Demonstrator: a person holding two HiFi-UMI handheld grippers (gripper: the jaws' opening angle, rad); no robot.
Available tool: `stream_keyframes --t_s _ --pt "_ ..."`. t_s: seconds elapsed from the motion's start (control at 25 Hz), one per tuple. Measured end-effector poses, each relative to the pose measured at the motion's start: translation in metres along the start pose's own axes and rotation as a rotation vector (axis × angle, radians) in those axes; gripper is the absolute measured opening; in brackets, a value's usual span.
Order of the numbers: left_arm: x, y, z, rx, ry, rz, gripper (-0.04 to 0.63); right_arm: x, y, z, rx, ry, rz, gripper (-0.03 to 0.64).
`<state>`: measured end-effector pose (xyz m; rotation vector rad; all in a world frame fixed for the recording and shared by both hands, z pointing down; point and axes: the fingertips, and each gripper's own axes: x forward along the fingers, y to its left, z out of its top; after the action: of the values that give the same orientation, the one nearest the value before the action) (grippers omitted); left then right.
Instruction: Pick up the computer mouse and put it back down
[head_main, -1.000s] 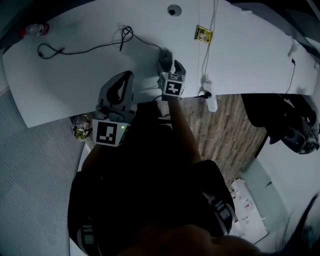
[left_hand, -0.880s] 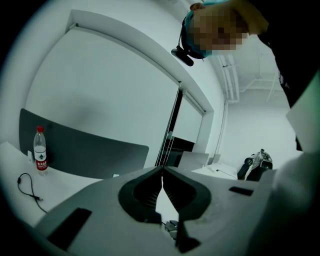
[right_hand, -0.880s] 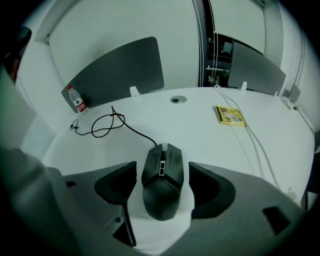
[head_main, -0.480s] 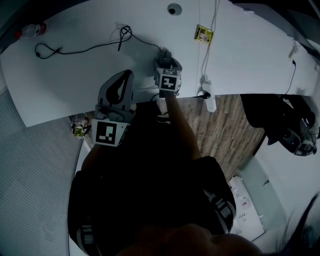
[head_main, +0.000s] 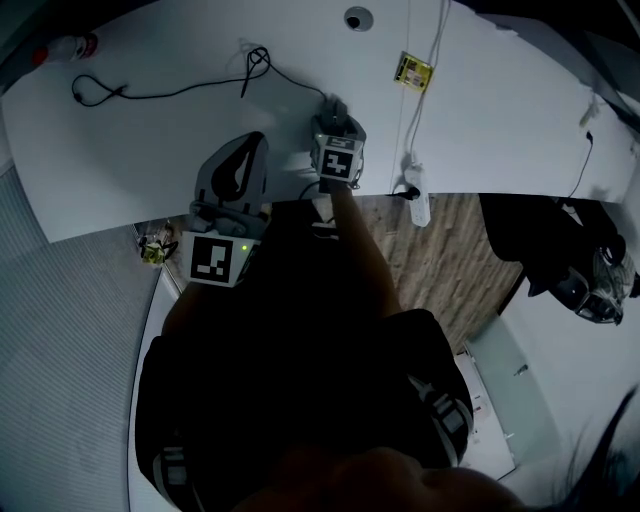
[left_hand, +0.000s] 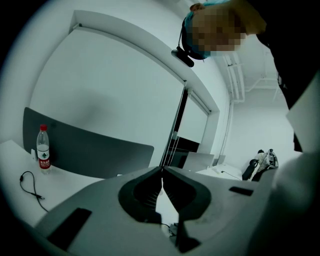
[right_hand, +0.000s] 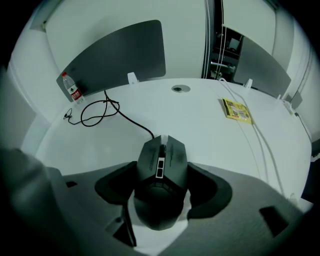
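The right gripper (right_hand: 162, 176) is clamped on the flanks of the mouse (right_hand: 161, 150) at the near edge of the desk (right_hand: 210, 135); it is probably light, stiff and smooth-shelled, so best pinched mid-body, while the left gripper (left_hand: 161, 172), clear of the desk, has its jaws together on nothing.

The surface (right_hand: 210, 135) carries one computer mouse (right_hand: 161, 170), one black cable (right_hand: 137, 125) looping away from it, one water bottle (right_hand: 71, 88) with a red cap, one yellow card (right_hand: 235, 110) and one round grommet hole (right_hand: 180, 89). Two grey divider panels stand along the far edge, a left panel (right_hand: 120, 50) and a right panel (right_hand: 262, 65). There are two grippers, the left gripper (left_hand: 161, 172) and the right gripper (right_hand: 160, 184), each with two jaws.
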<state>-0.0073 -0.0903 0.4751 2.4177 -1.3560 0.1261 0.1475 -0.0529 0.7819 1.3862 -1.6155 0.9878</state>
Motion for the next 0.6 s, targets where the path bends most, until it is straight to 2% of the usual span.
stream_keyframes --t_s 0.6 --pt "-0.012 0.000 0.001 0.007 -0.001 -0.007 0.008 -0.004 -0.002 0.000 0.005 -0.003 -0.008 0.295"
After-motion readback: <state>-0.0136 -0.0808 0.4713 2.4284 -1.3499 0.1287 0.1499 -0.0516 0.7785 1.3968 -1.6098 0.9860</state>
